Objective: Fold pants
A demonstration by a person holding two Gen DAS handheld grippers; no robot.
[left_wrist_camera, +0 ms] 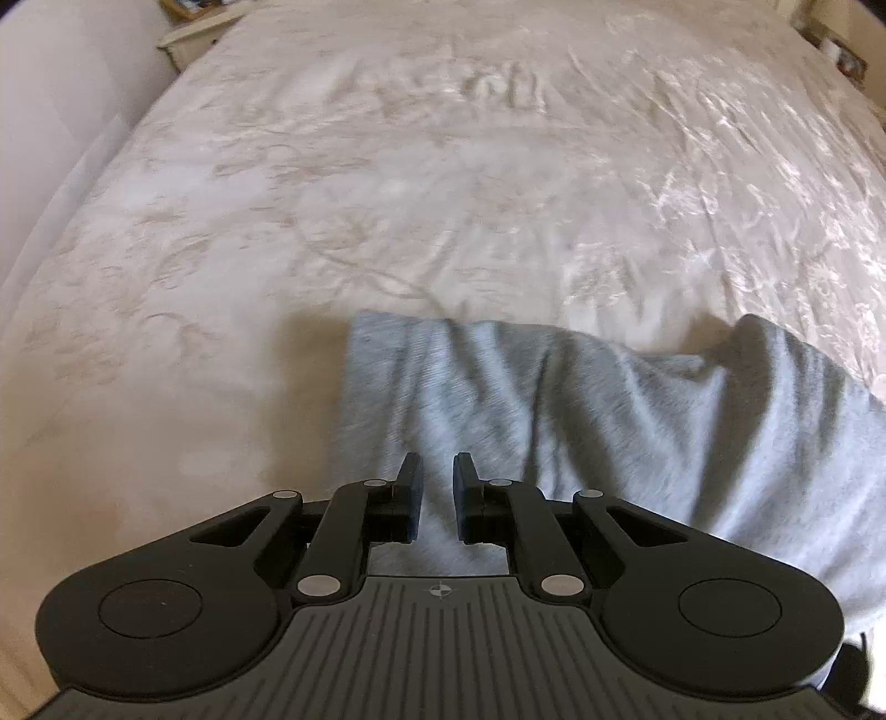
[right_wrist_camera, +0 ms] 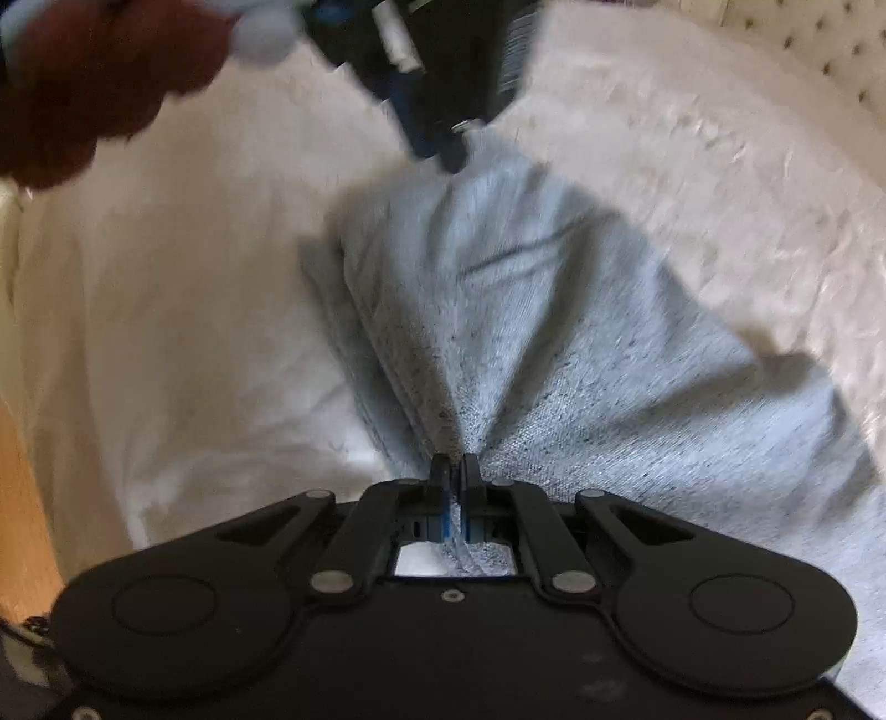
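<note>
Light grey pants lie bunched on a cream bedspread. My left gripper is over the pants' near left edge, its fingers a small gap apart with grey fabric showing between them. In the right wrist view my right gripper is shut on a gathered fold of the pants, and the cloth fans out from its tips. At the top of that view the left gripper meets the far end of the pants, which are stretched between the two.
The patterned bedspread runs far ahead in the left wrist view. A nightstand stands at the far left corner. A person's hand shows at the top left of the right wrist view, a tufted headboard at the top right, wooden floor at left.
</note>
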